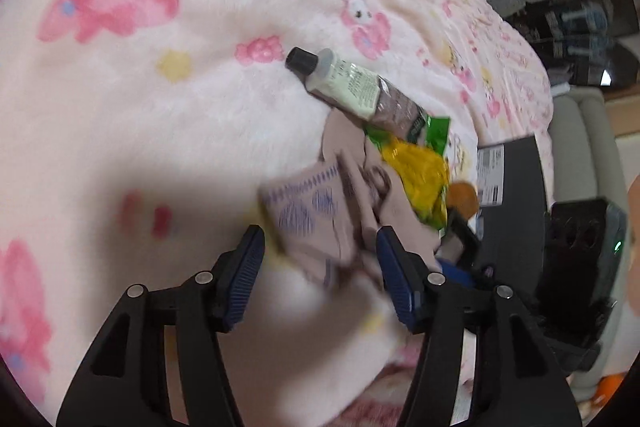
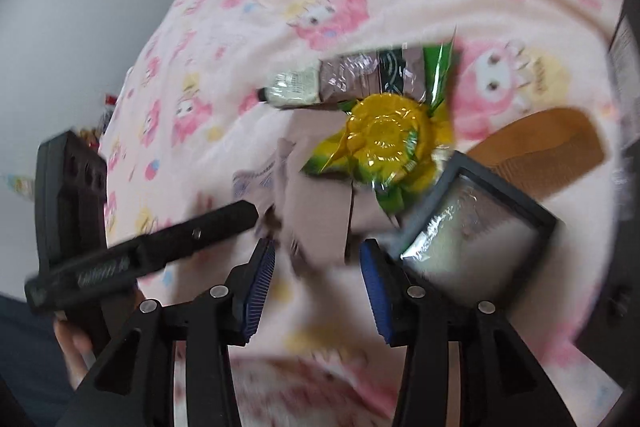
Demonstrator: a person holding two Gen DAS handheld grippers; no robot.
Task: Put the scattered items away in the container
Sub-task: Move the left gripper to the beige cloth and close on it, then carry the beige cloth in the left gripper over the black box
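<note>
Clutter sits heaped on the pink cartoon blanket (image 1: 160,131): a hand-cream tube (image 1: 352,87) at twelve o'clock, a yellow-green snack packet (image 2: 380,139) under it, a brown cardboard piece (image 2: 320,211), a wooden comb (image 2: 548,139) at three o'clock and a black-framed box (image 2: 472,231). No container is clearly identifiable, so nothing looks tidied yet. Left gripper (image 1: 320,267) and right gripper (image 2: 318,271) both stand apart, gripping nothing, the cardboard just ahead. Open blanket lies at nine o'clock; its edge falls away at two o'clock.
</note>
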